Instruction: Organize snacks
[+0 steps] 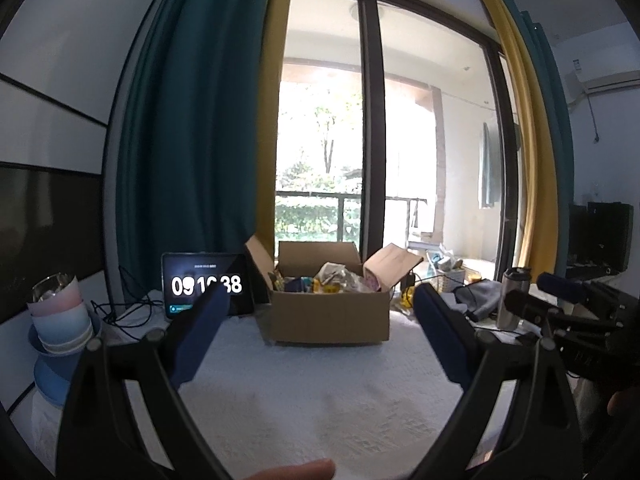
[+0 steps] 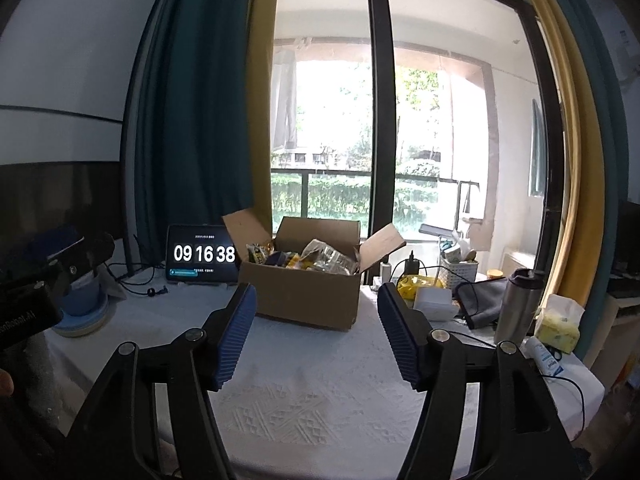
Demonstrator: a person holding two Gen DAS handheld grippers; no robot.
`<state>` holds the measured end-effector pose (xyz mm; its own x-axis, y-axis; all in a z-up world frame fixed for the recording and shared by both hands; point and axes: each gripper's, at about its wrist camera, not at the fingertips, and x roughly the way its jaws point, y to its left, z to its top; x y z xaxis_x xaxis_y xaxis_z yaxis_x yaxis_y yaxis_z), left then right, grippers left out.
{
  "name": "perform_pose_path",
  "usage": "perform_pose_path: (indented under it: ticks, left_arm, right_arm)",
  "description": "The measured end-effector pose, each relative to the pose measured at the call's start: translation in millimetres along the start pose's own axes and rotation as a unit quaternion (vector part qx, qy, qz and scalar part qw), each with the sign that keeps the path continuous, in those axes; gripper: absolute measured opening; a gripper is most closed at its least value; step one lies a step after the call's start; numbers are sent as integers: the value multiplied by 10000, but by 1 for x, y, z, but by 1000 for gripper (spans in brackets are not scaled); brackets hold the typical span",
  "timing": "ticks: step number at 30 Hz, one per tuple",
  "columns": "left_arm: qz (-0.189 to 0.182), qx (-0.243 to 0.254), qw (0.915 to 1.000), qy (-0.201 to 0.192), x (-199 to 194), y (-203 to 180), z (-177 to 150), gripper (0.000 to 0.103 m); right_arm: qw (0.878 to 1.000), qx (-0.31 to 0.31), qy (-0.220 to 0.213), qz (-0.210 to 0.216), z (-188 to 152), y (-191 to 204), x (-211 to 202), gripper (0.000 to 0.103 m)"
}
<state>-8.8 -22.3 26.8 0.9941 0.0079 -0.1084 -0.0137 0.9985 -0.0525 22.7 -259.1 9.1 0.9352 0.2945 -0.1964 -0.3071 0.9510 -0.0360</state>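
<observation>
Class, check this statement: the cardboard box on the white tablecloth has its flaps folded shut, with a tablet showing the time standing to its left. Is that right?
Not quite. The cardboard box has its flaps open, not shut, and snack packets show inside, as the right wrist view makes plain. The rest holds: it sits on the white tablecloth, with the tablet showing the time to its left.

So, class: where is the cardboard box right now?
In both views, the cardboard box sits open mid-table, right of the clock tablet, ahead of both grippers.
</observation>
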Motion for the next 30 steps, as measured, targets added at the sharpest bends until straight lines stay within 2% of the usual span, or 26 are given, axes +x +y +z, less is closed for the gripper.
perform_pose_path:
  ticks: [10, 30]
  left_arm:
    - [-27, -9, 9999, 139, 4, 0, -5, 94]
    - [1, -54, 9997, 225, 5, -2, -7, 94]
  right_arm:
    - [9997, 72, 213, -16, -6, 1, 12, 66]
    - [9996, 78, 259, -6, -8, 2, 14, 66]
